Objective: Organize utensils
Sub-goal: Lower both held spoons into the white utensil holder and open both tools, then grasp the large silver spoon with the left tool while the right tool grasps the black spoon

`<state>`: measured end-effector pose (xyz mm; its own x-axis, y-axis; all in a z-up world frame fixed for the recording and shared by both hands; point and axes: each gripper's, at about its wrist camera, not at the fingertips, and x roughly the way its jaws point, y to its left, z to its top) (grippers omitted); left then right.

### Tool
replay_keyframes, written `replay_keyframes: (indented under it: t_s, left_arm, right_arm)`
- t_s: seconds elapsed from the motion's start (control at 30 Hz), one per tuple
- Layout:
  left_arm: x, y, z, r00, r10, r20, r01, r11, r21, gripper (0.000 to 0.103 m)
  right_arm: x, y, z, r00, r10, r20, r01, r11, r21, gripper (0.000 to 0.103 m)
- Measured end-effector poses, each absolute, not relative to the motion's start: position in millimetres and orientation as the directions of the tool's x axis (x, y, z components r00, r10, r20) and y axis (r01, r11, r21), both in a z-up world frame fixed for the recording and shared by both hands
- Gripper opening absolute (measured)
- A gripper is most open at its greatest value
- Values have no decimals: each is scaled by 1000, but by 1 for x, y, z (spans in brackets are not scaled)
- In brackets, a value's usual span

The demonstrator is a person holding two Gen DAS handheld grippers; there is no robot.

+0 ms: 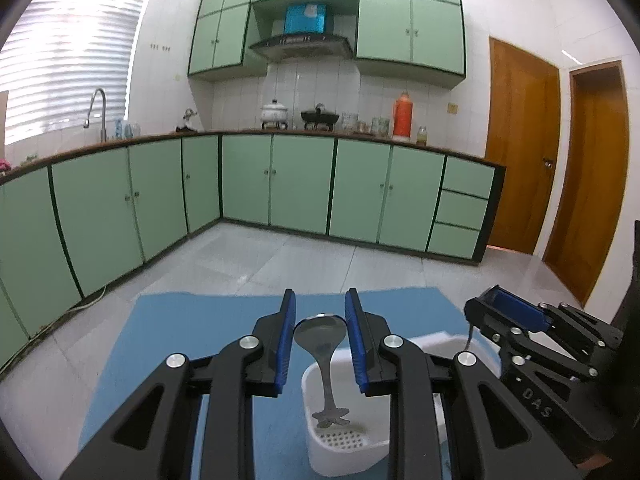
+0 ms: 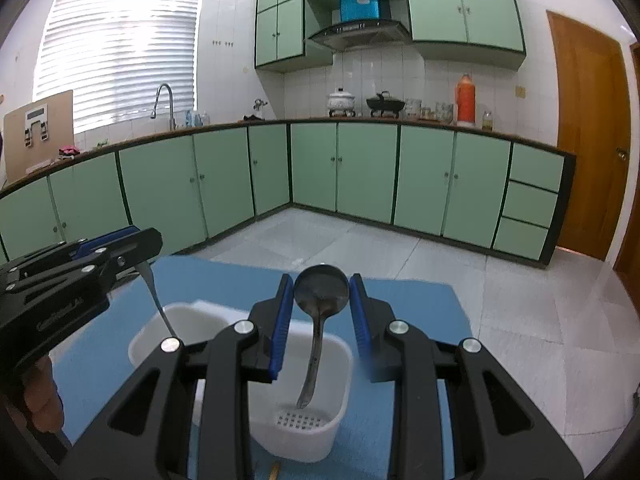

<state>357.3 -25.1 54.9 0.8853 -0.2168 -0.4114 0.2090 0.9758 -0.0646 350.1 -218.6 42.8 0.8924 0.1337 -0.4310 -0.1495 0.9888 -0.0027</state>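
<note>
My left gripper (image 1: 320, 332) is shut on the bowl of a steel spoon (image 1: 322, 338) whose decorated handle hangs down into the left compartment of a white utensil holder (image 1: 316, 452). My right gripper (image 2: 321, 304) is shut on the bowl of a darker metal spoon (image 2: 320, 288) whose handle reaches down into the right compartment of the holder (image 2: 340, 364). In the right wrist view the left gripper (image 2: 132, 256) shows at left with its spoon's handle (image 2: 156, 300) entering the other compartment. The right gripper (image 1: 480, 312) shows at right in the left wrist view.
The holder stands on a blue mat (image 1: 180, 340) on a white tiled floor (image 2: 520, 300). Green kitchen cabinets (image 1: 280, 180) run along the back and left. Wooden doors (image 1: 524, 140) are at right. A small wooden stick end (image 2: 274, 470) lies in front of the holder.
</note>
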Motion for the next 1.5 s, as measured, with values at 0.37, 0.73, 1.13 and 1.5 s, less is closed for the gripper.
replay_keyframes:
  t_s: [0.37, 0.73, 1.13, 1.5]
  left_arm:
    - [325, -10, 51, 883, -194, -428, 193, 980, -45, 53]
    - [250, 18, 4, 820, -91, -565, 109, 994, -2, 84]
    - [251, 25, -60, 688, -42, -724, 31, 999, -29, 84]
    - [258, 21, -73, 632, -115, -766, 68, 993, -92, 59]
  right_arm:
    - [308, -219, 50, 924, 74, -374, -96, 994, -41, 56]
    - [235, -241, 10, 896, 16, -445, -27, 999, -18, 70]
    - [211, -242, -36, 841, 6, -541, -16, 1000, -13, 70]
    - [211, -247, -49, 818, -7, -575, -8, 1000, -24, 70]
